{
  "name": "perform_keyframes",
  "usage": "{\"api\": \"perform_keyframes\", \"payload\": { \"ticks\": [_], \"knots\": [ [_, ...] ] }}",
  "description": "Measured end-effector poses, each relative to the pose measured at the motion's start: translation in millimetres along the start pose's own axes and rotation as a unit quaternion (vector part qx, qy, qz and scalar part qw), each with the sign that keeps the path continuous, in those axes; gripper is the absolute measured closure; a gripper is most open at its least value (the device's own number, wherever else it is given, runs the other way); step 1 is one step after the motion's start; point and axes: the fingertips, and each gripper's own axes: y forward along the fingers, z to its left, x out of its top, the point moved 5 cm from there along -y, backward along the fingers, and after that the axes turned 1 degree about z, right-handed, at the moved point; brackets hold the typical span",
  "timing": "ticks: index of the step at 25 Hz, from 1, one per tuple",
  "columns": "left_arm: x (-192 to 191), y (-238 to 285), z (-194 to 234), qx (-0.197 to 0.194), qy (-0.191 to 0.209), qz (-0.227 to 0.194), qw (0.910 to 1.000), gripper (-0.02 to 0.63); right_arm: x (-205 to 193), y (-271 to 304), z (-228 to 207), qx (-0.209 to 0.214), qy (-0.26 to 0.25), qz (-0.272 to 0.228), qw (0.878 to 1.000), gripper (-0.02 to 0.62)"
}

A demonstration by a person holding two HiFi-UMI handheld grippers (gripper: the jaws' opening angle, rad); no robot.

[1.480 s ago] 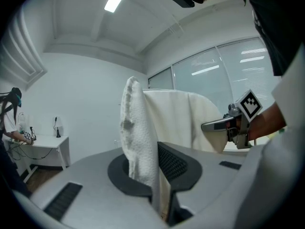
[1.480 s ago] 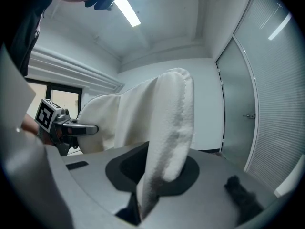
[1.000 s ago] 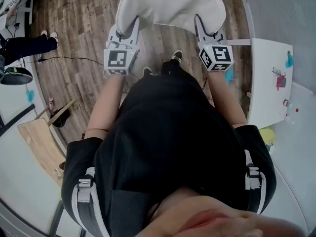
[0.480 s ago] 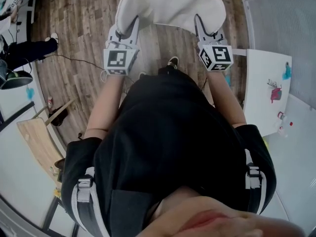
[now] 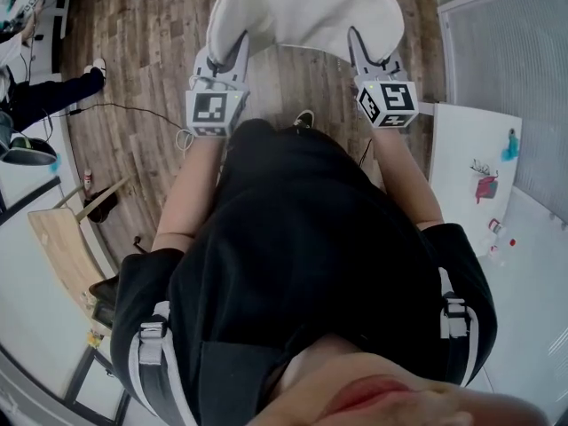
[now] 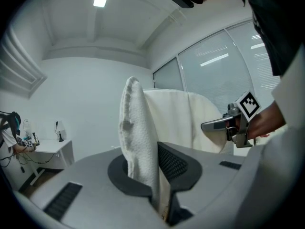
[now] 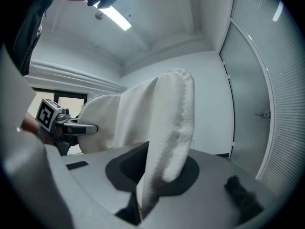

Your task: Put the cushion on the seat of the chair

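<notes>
Head view, looking steeply down my own front: I hold the white cushion (image 5: 306,7) out ahead of me above the wooden floor (image 5: 151,51), one gripper on each side of it. My left gripper (image 5: 240,44) bites its left edge and my right gripper (image 5: 356,39) bites its right edge, so the cushion hangs stretched between the two. A white table (image 5: 470,167) stands off to my right. Another person's legs (image 5: 53,91) show at the far left.

Left gripper view shows my fingers nearly together, clamped on a thin fold of the cushion (image 6: 138,128), whose textured edge rises upright out of the pinch (image 6: 159,194). Across the pale fabric I see my other gripper (image 6: 206,126) gripping the far side.

Right gripper view shows the same there: the fingers narrowly parted, squeezed on the cushion (image 7: 167,123) low in the pinch (image 7: 140,199), the padded edge standing up and bulging above them. My left gripper (image 7: 93,127) shows beyond, on the opposite edge.
</notes>
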Motion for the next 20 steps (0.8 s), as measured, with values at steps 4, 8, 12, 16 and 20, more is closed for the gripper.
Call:
{"api": "perform_keyframes", "payload": {
  "ticks": [4, 8, 12, 16, 20],
  "knots": [
    [3, 16, -7, 0.002, 0.001, 0.002, 1.0, 0.549, 0, 4, -19, 0.003, 0.0, 0.001, 1.0, 0.545],
    [6, 31, -7, 0.003, 0.001, 0.002, 1.0, 0.551, 1, 10, -31, 0.004, 0.0, -0.002, 1.0, 0.545],
    [7, 46, 1, 0.003, 0.0, 0.002, 1.0, 0.55, 5, 24, -40, 0.004, -0.004, -0.002, 1.0, 0.545],
    [8, 68, 14, -0.003, -0.001, -0.002, 1.0, 0.551, 9, 44, -52, -0.002, -0.008, 0.001, 1.0, 0.545],
    [6, 95, 30, -0.012, -0.007, -0.001, 0.9999, 0.551, 14, 69, -63, -0.008, -0.014, 0.008, 1.0, 0.545]
  ]
}}
